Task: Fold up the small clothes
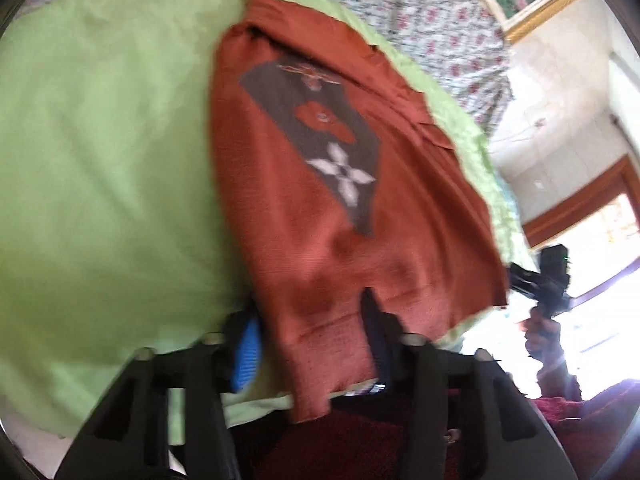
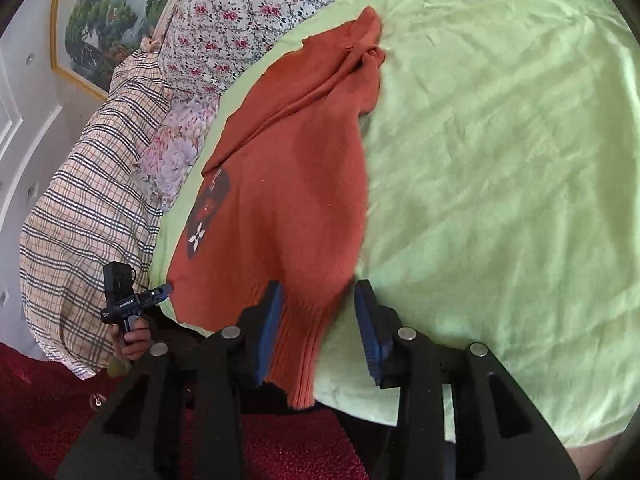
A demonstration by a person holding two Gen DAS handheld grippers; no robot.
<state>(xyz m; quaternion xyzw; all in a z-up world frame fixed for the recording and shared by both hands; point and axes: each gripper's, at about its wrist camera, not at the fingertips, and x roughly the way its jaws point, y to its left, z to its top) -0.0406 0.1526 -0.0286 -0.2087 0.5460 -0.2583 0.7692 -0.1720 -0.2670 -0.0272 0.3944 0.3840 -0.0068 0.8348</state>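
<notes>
A rust-orange knit sweater with a grey patch bearing a white flower lies on the light green sheet, and its ribbed hem hangs over the near edge. My left gripper is open, with the hem's left corner loose between its jaws. In the right wrist view the sweater runs away from me, a sleeve bunched at the far end. My right gripper is open too; the ribbed hem lies between its blue pads, nearer the left one. Each view shows the other gripper in a hand at the side.
A floral quilt and a plaid cloth lie along the far left of the bed, with a framed landscape picture on the wall behind them. Dark red carpet covers the floor below the bed edge. A wood-framed doorway stands at the right.
</notes>
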